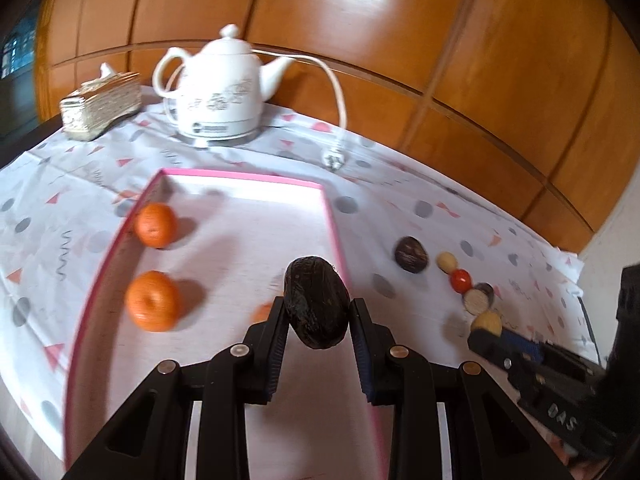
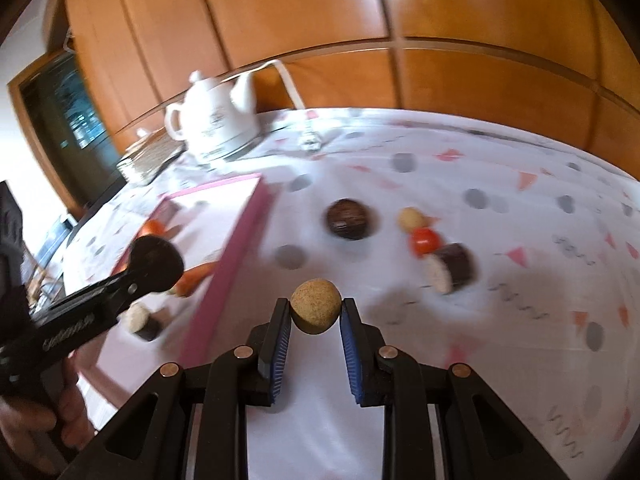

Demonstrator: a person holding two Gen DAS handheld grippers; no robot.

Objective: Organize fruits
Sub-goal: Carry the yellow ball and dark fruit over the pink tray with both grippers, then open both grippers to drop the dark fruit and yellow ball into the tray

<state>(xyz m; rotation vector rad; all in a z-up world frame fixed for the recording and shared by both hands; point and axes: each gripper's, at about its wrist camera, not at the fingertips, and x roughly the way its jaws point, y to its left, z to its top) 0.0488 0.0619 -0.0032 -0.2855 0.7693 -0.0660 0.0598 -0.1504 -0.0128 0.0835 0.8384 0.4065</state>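
Note:
My left gripper [image 1: 318, 306] is shut on a dark brown oval fruit [image 1: 316, 306] and holds it above the right side of the pink-rimmed tray [image 1: 331, 216]. Two oranges [image 1: 155, 225] [image 1: 152, 301] lie in the tray at its left wall. My right gripper [image 2: 315, 306] is shut on a small tan round fruit [image 2: 316, 311] above the tablecloth, right of the tray [image 2: 240, 248]. On the cloth lie a dark round fruit [image 2: 347, 219], a pale small fruit [image 2: 410, 218], a red tomato [image 2: 424, 240] and a cut dark-skinned piece [image 2: 450, 268].
A white teapot kettle [image 1: 220, 88] with its cord and plug [image 1: 334, 158] stands at the back of the table. A gold tissue box [image 1: 102, 106] sits back left. A wooden cabinet wall [image 1: 400, 40] rises behind. A cut piece [image 2: 142, 320] lies in the tray's near part.

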